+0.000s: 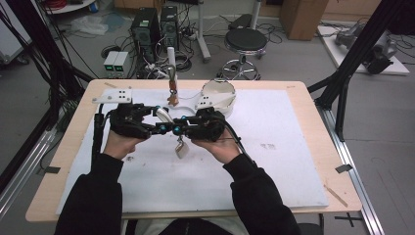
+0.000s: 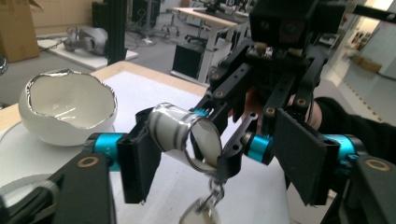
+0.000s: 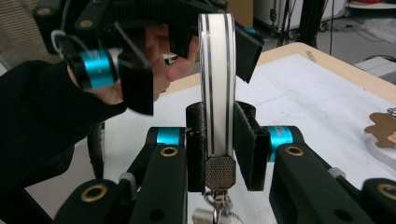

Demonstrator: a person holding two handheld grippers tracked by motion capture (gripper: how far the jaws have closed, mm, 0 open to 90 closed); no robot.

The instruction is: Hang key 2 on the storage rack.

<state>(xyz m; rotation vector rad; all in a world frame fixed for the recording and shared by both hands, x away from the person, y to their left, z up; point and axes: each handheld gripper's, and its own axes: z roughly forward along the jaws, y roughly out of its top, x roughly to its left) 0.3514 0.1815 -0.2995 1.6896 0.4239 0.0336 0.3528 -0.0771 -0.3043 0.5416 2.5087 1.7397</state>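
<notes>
Two grippers, left and right, one round compact mirror, one eggshell-shaped bowl on the counter.

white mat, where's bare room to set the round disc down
Free: the white mat right of the right gripper, and the near strip by the sleeves. Crowded: the far middle, with the eggshell bowl and small stand, behind the left gripper.

1. The left gripper has its two black jaws rising from the bottom, blue collars at their bases.
2. A round white disc with silver rims sits between them, against the left pad.
3. The right gripper opposite clamps the disc.
4. A metal clasp dangles beneath.
5. An eggshell-shaped white bowl stands at left on the white mat.
</notes>
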